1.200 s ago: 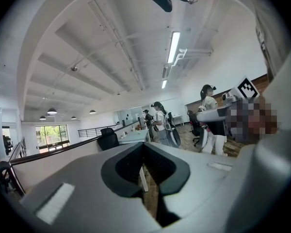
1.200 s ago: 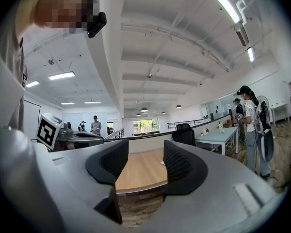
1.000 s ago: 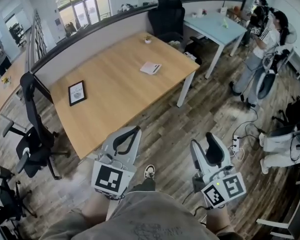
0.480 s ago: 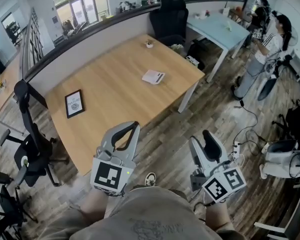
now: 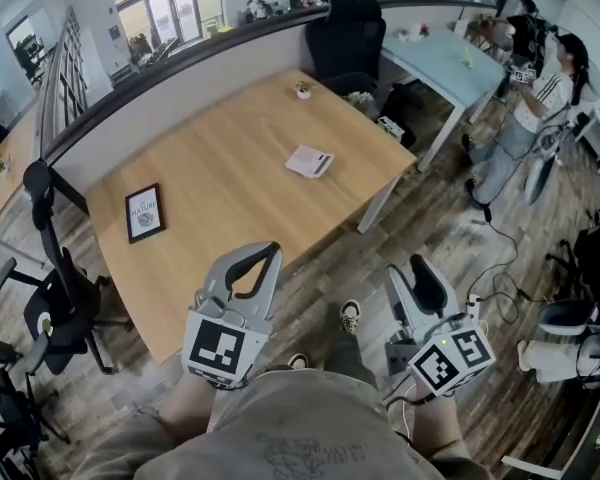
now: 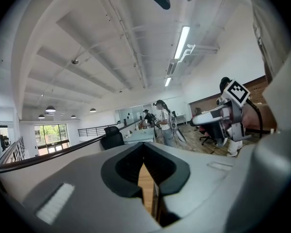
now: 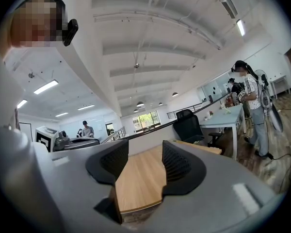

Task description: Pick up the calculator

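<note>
Left claw [image 5: 266, 258], low and left of centre in the head view, has its jaws drawn together at the tips with nothing in them. The right claw [image 5: 414, 272], at lower right, stands parted and empty. Both hang over the floor, short of the worktop [image 5: 220, 168]. The calculator [image 5: 309, 161] lies flat toward the worktop's right end, in the upper middle of the frame and well apart from both claws. It is a pale, thin slab with a dark strip along one edge; its keys are too small to tell. A framed picture [image 5: 144, 213] lies at the worktop's left side.

In the left gripper view, the left claw [image 6: 145, 165] shows only a thin slit of wood between its pads, and the calculator is out of sight.

In the right gripper view, the right claw [image 7: 140, 171] frames bare worktop [image 7: 138, 186] between wide-set pads, with no calculator there.

I judge the step in hand to be the approach. Doing it well means reaching the worktop's right end, then bringing the parted right claw down low across the slab's narrow width, since so thin a thing offers little edge to bite.
</note>
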Motion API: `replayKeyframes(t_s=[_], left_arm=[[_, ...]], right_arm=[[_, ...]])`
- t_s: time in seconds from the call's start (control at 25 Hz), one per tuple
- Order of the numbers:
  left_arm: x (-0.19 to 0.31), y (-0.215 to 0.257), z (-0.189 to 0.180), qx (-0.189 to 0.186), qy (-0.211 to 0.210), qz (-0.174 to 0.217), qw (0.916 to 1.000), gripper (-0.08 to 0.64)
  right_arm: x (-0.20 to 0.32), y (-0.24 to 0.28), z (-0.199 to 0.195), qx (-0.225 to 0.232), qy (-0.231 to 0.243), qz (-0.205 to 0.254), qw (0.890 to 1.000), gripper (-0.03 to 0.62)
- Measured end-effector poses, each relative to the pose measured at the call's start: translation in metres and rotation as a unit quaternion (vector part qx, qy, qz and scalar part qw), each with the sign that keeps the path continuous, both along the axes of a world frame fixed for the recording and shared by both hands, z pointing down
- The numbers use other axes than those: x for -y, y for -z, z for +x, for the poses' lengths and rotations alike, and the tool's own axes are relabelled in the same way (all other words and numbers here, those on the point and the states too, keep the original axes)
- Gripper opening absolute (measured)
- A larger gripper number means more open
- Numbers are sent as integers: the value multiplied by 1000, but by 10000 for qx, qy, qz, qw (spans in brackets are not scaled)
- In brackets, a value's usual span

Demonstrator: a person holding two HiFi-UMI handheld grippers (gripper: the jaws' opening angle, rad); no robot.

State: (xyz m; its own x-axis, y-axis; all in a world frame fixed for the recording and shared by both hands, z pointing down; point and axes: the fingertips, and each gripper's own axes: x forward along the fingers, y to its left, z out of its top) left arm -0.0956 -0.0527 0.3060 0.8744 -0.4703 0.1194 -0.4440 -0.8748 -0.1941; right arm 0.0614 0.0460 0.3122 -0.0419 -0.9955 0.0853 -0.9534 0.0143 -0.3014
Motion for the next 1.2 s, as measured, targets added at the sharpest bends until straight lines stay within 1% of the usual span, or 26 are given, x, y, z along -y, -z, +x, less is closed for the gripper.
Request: replayKeyframes(t_s=[0.08,0.2,0.44,0.6,0.72,0.92,1.2], left_arm=[[11,-1,11,18,0,98,9999,2],[27,-4,27,33,81,92,9999,2],[72,-3,67,139,302,245,9991,2],[106,-3,100,145,588,25,9982,2],[132,-1,129,236,721,141,9970,2],[173,-2,172,310,1061,129,9938,2],[211,-10,212,401,1588,78,9865,2]], right_arm=[[13,-4,11,24,37,17,10000,211],[35,-11,26,73,153,9,9999,211],[91,-15,66,207,488,-42,9986,211],[134,-17,101,283,734,-146,9968,210],[166,-18,133,332,936,-220,9948,211],[217,-21,179,416,1268,-295,9906,210],[273,-35,221,537,1818,-417,9810,211]])
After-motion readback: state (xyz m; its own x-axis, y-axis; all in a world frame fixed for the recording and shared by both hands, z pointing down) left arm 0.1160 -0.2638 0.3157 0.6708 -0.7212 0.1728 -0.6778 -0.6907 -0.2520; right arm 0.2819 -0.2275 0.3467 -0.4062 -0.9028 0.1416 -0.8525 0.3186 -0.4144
